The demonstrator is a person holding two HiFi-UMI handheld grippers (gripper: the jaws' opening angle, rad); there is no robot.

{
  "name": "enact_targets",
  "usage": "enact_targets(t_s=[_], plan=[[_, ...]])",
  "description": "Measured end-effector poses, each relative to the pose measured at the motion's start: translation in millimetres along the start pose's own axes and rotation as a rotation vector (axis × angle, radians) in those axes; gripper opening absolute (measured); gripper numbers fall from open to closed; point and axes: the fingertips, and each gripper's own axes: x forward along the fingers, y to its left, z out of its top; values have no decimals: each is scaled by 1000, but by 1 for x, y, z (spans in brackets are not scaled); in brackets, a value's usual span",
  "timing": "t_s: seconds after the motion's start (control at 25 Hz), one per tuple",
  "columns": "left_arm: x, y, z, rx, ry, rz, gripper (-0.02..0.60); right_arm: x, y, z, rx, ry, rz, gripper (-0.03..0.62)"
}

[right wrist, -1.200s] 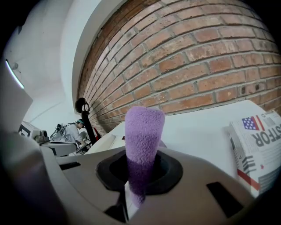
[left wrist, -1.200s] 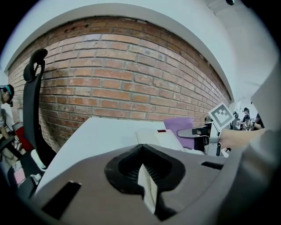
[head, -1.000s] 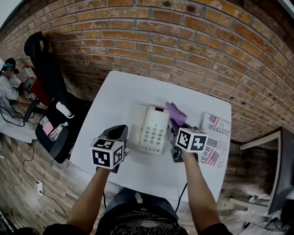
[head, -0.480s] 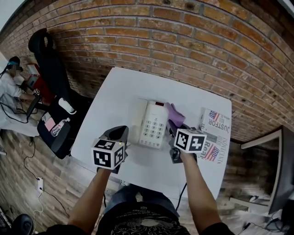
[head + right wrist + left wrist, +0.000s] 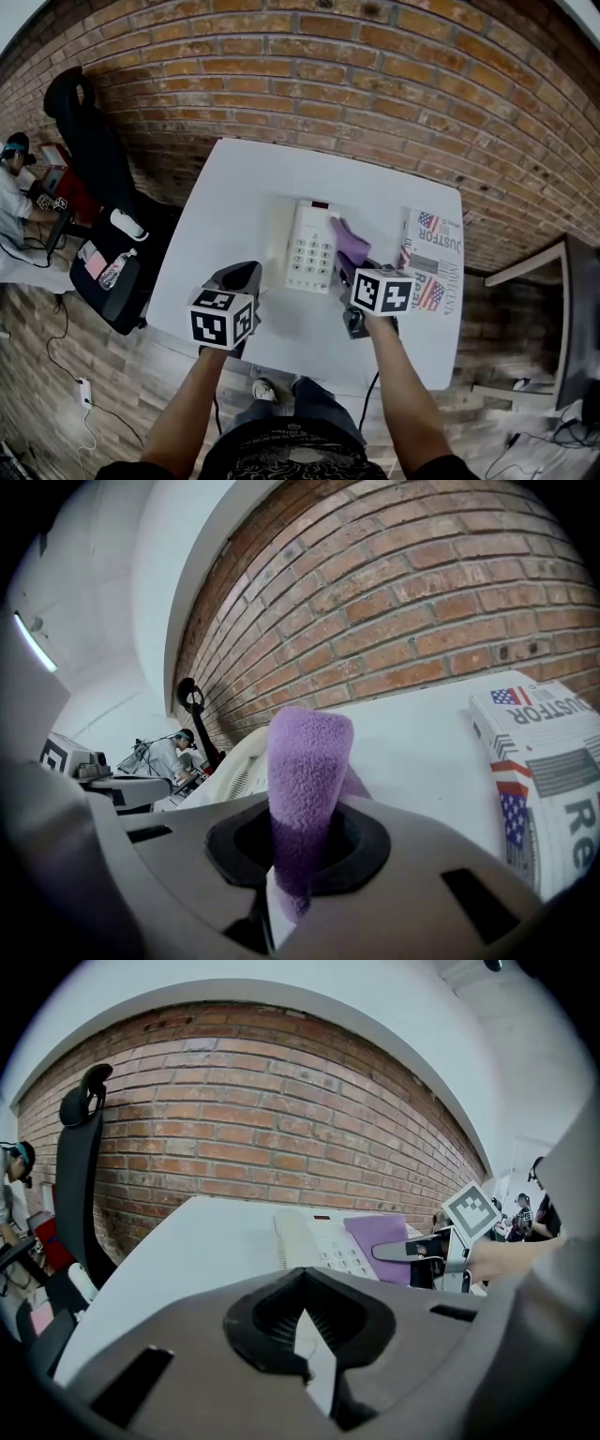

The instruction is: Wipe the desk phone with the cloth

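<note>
Your right hand-held gripper (image 5: 345, 270) is clenched on the fleecy purple cloth (image 5: 352, 242). Its free end lies at the 3 o'clock edge of the white push-button desk phone (image 5: 309, 251), apparently touching it. The phone sits mid-way across the white rectangular worktop (image 5: 234, 197).

To wipe well, lower the cloth flat and draw it across the keypad toward 9 o'clock. Use light pressure (a light phone will likely slide if you press hard).

Your left hand-held gripper (image 5: 242, 277) has its jaws closed on nothing and sits at the phone's 7 o'clock. You could brace the handset side with it.

Keep your right wrist off the folded flag-printed newspaper (image 5: 431, 253) at the phone's 3 o'clock. I see no container on the worktop.
</note>
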Motion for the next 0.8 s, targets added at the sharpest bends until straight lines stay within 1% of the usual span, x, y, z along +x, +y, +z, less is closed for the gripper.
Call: enact_targets(t_s=[0.4, 0.8], plan=[[-15, 1, -16, 15, 2, -53, 5, -17, 16, -28, 29, -6, -33, 44], [-33, -7, -32, 29, -3, -92, 5, -34, 33, -57, 53, -12, -48, 44]])
